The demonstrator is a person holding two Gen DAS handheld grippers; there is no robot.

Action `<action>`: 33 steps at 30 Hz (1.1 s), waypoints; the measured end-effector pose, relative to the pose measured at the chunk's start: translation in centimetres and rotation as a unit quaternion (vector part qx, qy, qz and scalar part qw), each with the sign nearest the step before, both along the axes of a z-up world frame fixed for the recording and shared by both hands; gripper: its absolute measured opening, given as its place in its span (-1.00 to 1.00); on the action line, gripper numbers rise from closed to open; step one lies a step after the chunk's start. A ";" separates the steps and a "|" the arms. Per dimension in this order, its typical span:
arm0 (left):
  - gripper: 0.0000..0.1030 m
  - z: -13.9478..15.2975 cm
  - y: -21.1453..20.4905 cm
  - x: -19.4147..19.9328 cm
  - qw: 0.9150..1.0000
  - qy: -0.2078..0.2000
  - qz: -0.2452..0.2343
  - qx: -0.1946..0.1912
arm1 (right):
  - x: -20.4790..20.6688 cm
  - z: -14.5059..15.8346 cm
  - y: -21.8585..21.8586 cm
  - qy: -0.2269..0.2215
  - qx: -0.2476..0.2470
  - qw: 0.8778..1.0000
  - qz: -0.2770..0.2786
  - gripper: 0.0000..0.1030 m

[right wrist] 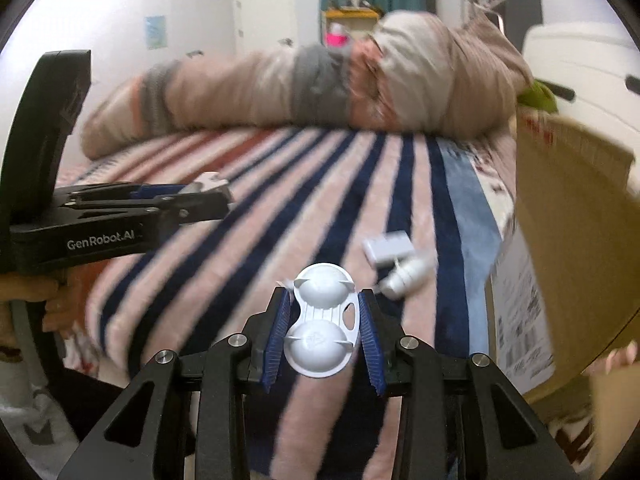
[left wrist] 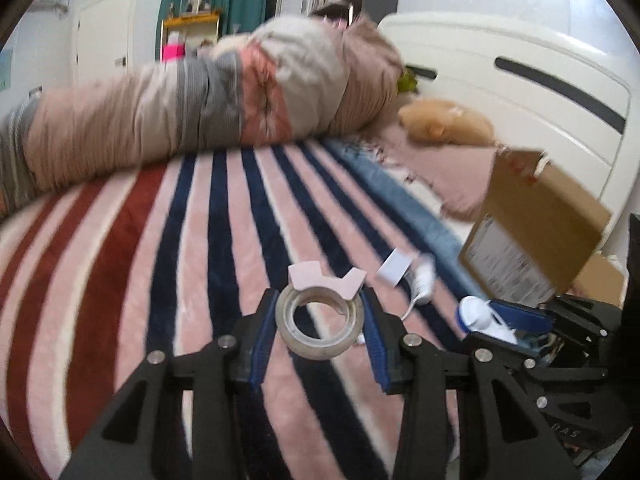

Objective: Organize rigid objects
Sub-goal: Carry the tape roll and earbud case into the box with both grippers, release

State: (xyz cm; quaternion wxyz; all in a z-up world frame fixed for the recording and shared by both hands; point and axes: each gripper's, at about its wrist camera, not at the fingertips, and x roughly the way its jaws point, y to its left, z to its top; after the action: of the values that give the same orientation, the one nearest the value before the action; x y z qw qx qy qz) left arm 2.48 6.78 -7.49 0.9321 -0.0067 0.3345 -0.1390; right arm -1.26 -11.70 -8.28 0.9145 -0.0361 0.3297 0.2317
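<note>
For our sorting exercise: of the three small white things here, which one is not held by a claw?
The white charger with its cable, lying on the striped blanket; the tape roll and plastic case are each gripped.

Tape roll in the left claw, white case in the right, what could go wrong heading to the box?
The tape roll is pinched across its rim, so it could twist out of the left claw. The right claw grips the white case at its narrow waist; it may pivot. The cardboard box looks tilted, so items might spill.
</note>
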 end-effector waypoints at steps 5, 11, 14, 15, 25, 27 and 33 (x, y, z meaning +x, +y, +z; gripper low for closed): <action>-0.27 4.8 -2.2 -2.1 0.999 -0.044 -0.025 0.005 | -1.0 4.3 -2.0 -0.041 0.023 0.999 0.011 -0.41; -0.27 8.7 -6.5 -3.1 0.995 -0.068 -0.073 -0.019 | -2.1 8.5 -8.7 -0.098 0.041 0.994 -0.030 -0.41; -0.27 9.8 -9.6 -2.9 0.992 -0.074 -0.103 -0.021 | -1.8 9.0 -12.4 -0.104 0.037 0.992 -0.062 -0.41; -0.27 10.1 -10.7 -2.8 0.991 -0.075 -0.110 -0.019 | -1.2 9.0 -13.9 -0.096 0.032 0.992 -0.079 -0.41; -0.27 11.0 -20.8 0.5 0.985 -0.045 -0.167 0.014 | 4.9 4.4 -19.9 -0.007 -0.058 0.992 -0.113 -0.40; -0.27 10.8 -22.3 0.9 0.984 -0.038 -0.175 0.023 | 5.0 4.0 -20.7 -0.007 -0.057 0.992 -0.116 -0.40; -0.27 9.9 -25.5 2.7 0.981 -0.016 -0.186 0.052 | 3.7 4.0 -22.6 -0.019 -0.030 0.993 -0.112 -0.23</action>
State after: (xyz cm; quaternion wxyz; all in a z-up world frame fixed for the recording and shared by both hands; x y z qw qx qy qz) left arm 5.16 -18.67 2.39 0.8944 0.1062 0.3213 -0.2924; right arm 2.45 -34.28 -4.29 0.9393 -0.0302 0.3212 0.1168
